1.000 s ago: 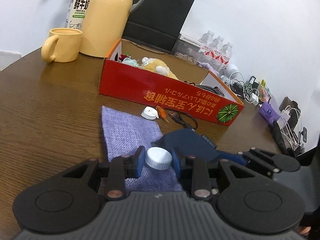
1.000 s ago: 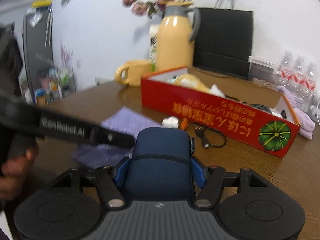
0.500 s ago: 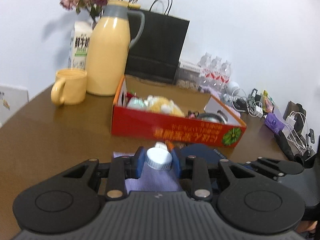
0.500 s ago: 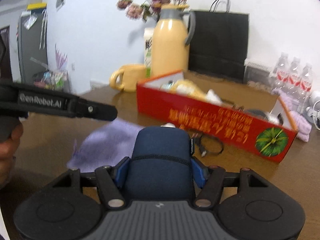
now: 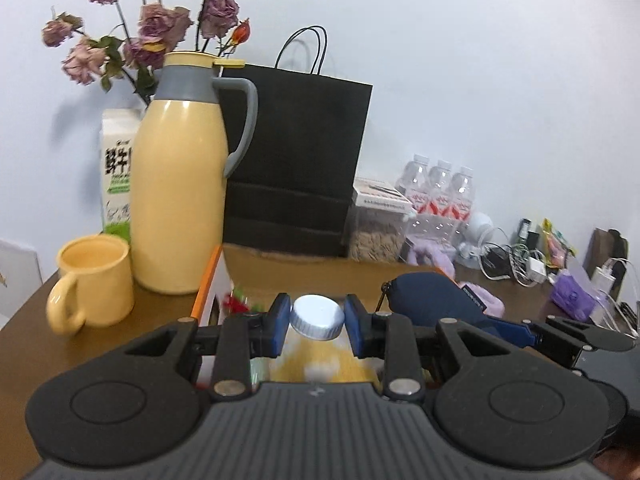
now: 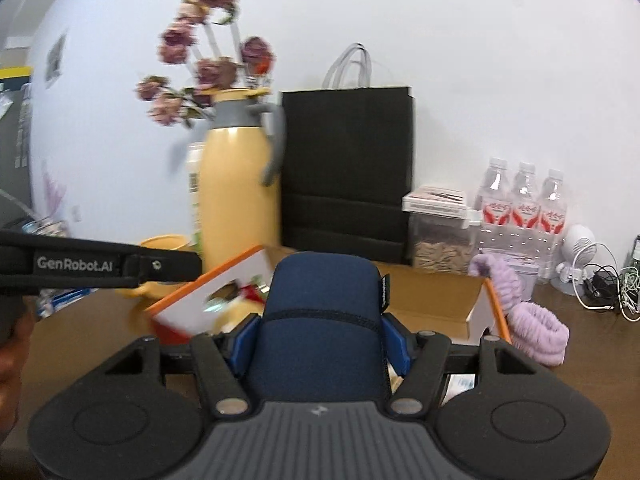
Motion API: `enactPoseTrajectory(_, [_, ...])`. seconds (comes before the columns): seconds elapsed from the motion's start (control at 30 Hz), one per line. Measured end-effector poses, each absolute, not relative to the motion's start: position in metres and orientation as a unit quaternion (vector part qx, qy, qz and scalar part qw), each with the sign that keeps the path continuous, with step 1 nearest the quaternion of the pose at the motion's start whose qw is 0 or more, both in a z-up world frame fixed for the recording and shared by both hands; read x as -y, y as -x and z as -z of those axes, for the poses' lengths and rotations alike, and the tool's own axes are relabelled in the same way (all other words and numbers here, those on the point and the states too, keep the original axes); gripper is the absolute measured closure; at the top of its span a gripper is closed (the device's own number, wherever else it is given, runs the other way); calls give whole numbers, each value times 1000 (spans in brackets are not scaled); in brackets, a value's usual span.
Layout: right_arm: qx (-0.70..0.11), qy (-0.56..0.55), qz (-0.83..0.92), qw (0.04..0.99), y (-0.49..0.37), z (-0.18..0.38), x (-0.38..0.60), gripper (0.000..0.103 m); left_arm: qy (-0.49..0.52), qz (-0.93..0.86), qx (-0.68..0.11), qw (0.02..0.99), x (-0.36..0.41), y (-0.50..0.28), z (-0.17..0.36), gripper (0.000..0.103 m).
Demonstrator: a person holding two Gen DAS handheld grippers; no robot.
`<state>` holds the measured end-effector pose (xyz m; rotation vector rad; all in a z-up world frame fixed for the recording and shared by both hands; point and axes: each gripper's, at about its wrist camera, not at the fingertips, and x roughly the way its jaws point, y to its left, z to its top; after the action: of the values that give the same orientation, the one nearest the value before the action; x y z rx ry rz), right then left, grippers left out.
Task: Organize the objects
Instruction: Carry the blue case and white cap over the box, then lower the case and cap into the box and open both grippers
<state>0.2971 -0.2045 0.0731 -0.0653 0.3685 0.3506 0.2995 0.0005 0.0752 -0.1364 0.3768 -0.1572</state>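
Cluttered brown table (image 5: 24, 344): left gripper (image 5: 317, 322) pinches a white-capped bottle (image 5: 317, 317), right gripper (image 6: 320, 340) clamps a navy pouch (image 6: 324, 320), both above the cardboard box (image 6: 436, 300); lowering inside before release looks wise.

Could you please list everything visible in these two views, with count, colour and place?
Cap: one, pale blue, between the left gripper's pads.
Pouch: one, navy, between the right gripper's pads.
Box: one, orange-edged cardboard, open, below both grippers.
Flask: one, yellow with grey top, behind the box, left.
Mug: one, yellow, left of the flask.
Carton: one, white and green, behind the flask.
Flowers: one dried pink bunch, behind the flask.
Bag: one, black, against the wall.
Bottles: three, clear, right of the bag.
Scrunchie: one, lilac, right of the box.
Cables: a tangle, far right.
Table: one, brown.
Left gripper: shut on the cap.
Right gripper: shut on the pouch.
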Motion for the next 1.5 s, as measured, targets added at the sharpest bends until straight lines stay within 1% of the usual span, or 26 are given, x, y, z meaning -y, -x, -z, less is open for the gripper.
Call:
enactPoseTrajectory(0.2, [-199, 25, -154, 967, -354, -58, 206, 40, 74, 65, -202, 974, 3, -354, -66, 73])
enactPoseTrajectory(0.4, [-226, 35, -148, 962, -376, -38, 206, 39, 49, 63, -217, 973, 6, -381, -51, 73])
enactPoseTrajectory(0.47, [-234, 33, -145, 961, -380, -35, 208, 37, 42, 64, -221, 972, 7, -383, -46, 62])
enactPoseTrajectory(0.5, [-232, 31, -141, 962, -380, -34, 209, 37, 40, 66, -220, 972, 7, -383, -45, 43])
enactPoseTrajectory(0.53, [-228, 31, -138, 963, -377, -35, 209, 27, 39, 63, -218, 973, 7, -382, -44, 18])
enactPoseTrajectory(0.57, [-223, 32, -135, 965, -375, -37, 210, 19, 38, 56, -212, 975, 8, -380, -44, 8])
enactPoseTrajectory(0.6, [-214, 30, -134, 967, -372, -39, 211, 4, 38, 49, -201, 978, 8, -377, -44, 0])
enactPoseTrajectory(0.63, [-205, 29, -135, 969, -369, -41, 211, 0, 38, 45, -191, 980, 8, -375, -45, 0])
enactPoseTrajectory(1.03, [-188, 53, -132, 972, -352, -48, 205, 0, 30, 34, -180, 983, 10, -360, -54, 0])
enactPoseTrajectory(1.5, [-166, 66, -121, 976, -314, -52, 212, 0, 34, 21, -168, 985, -4, -320, -59, 0])
